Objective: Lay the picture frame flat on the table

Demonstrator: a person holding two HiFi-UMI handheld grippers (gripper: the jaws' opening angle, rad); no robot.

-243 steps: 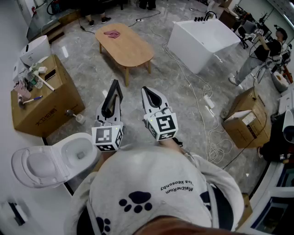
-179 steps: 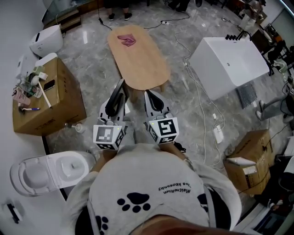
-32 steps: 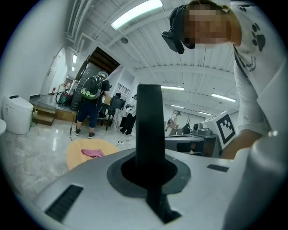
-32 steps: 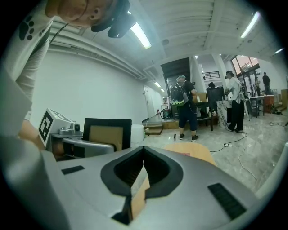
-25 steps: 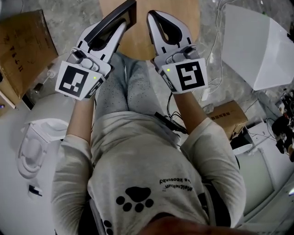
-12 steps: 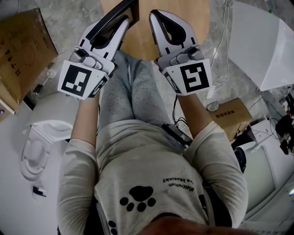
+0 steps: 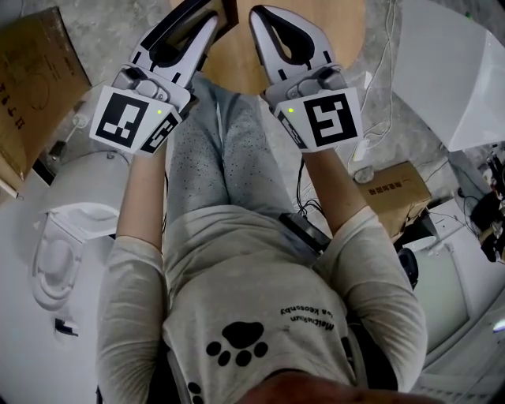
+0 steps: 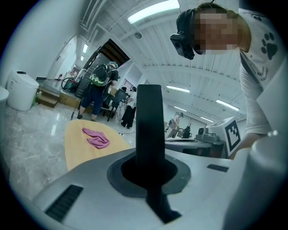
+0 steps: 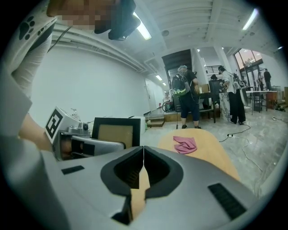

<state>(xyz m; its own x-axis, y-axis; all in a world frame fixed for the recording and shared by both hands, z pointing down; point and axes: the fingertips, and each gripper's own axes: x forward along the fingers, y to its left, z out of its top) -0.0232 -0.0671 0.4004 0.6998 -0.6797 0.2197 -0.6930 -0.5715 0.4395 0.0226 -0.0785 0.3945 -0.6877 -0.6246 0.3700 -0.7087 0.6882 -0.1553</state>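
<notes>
The left gripper (image 7: 210, 19) has its fingers clenched on a picture frame (image 9: 116, 133). The frame is rectangular, with a broad black border around a plain tan panel. It is held upright off the surface, at the near end of an oval wooden tabletop (image 9: 211, 155). From the left gripper view it appears edge-on as a thin black bar. The right gripper (image 9: 143, 152) is just beside it, fingers pressed together on nothing. A crumpled pink cloth (image 9: 185, 144) lies on the tabletop farther away.
</notes>
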